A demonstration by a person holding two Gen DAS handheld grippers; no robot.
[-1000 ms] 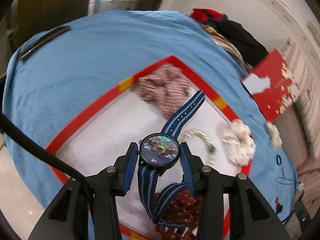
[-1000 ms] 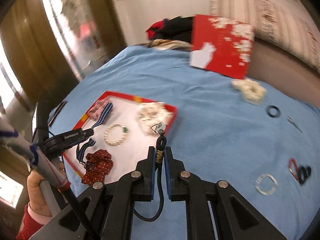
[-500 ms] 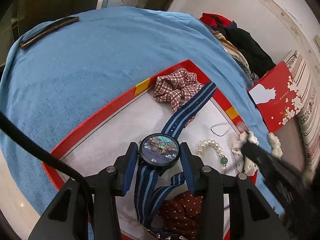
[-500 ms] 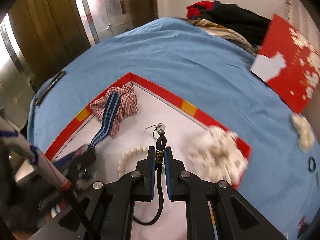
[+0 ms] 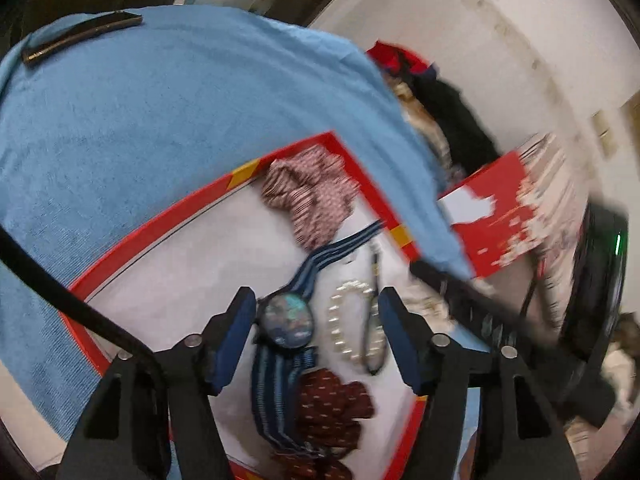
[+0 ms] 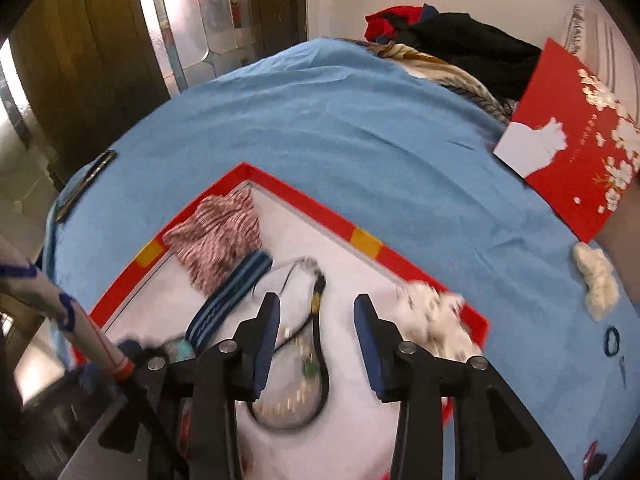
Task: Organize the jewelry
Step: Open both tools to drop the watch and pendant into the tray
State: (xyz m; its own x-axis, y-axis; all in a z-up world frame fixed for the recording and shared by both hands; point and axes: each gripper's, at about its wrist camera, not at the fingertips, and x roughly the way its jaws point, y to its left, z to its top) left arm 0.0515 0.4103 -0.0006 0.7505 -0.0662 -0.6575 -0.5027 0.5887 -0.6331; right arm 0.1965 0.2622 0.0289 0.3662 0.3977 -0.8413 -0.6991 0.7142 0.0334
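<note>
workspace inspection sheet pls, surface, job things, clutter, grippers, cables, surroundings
surface: blue blanket under a red-rimmed white tray.
job's things: in the tray, watch with striped strap, pearl bracelet, black cord necklace lying across it, plaid scrunchie, dark red scrunchie, white scrunchie at the rim.
clutter: red card, white scrunchie, black ring, dark flat bar.
grippers: left gripper and right gripper have just been opening; neither presses anything.
cables: black cable.
surroundings: clothes pile, wooden door.
</note>
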